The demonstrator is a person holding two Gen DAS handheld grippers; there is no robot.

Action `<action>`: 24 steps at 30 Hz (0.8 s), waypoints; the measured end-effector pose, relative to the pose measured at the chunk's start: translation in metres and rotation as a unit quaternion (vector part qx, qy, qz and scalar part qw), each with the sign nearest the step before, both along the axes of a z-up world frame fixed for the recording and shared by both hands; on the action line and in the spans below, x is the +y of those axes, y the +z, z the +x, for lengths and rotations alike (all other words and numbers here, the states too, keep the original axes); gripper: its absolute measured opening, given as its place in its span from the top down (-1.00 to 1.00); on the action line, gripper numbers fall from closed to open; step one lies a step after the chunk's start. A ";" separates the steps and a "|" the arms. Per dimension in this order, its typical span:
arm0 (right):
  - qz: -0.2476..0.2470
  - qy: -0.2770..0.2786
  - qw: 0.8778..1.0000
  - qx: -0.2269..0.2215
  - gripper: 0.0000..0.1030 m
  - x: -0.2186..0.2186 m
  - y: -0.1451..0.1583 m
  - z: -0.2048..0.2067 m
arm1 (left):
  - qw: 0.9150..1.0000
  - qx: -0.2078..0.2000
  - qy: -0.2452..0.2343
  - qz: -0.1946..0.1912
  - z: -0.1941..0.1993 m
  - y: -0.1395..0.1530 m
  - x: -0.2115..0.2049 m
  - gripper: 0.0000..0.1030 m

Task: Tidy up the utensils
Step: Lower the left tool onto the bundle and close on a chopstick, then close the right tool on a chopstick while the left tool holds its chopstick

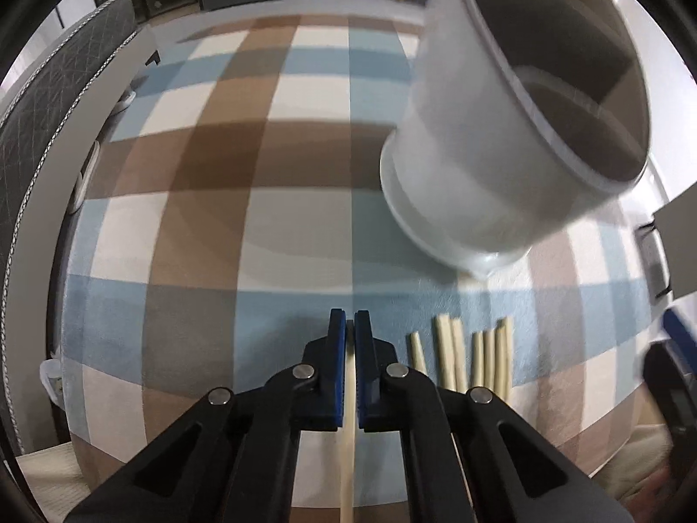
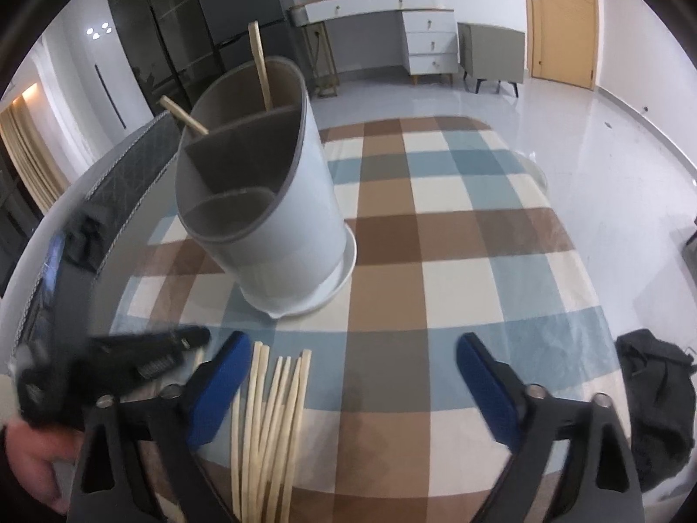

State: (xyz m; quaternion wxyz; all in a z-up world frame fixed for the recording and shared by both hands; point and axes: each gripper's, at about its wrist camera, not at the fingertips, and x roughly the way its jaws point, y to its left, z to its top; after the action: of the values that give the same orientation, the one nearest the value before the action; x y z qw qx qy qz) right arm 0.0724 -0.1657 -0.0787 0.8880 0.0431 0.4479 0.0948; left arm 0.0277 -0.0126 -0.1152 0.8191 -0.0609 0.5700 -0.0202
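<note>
My left gripper is shut on one pale wooden chopstick that runs down between its blue pads. To its right, several more chopsticks lie side by side on the checked tablecloth. A white utensil holder with grey inner dividers stands on its saucer beyond them. In the right wrist view the holder has two chopsticks standing in its rear compartments. My right gripper stands open above the cloth, with the loose chopsticks just inside its left finger. The left gripper shows blurred at the left.
A quilted grey chair back stands at the table's left edge. A black cloth bundle lies at the table's right side. A person's hand shows at the lower left. A white dresser and a wooden door stand beyond the table.
</note>
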 end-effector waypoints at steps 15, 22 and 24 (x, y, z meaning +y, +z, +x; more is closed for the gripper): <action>0.005 0.028 0.993 0.111 0.39 0.024 -0.041 0.023 | 0.992 -0.061 0.033 -0.105 0.031 0.062 0.030 1.00; -0.027 0.037 0.990 0.136 0.55 0.042 -0.052 0.032 | 0.987 -0.076 0.046 -0.135 0.048 0.068 0.047 1.00; -0.045 0.039 0.988 0.142 0.59 0.047 -0.054 0.033 | 0.986 -0.078 0.048 -0.140 0.049 0.070 0.049 1.00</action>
State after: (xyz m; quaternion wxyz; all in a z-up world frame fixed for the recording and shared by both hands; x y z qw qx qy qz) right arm 0.1049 -0.1184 -0.1323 0.8121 -0.0016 0.5746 0.1018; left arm 0.0764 0.0361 -0.0455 0.8443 -0.2002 0.4928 -0.0648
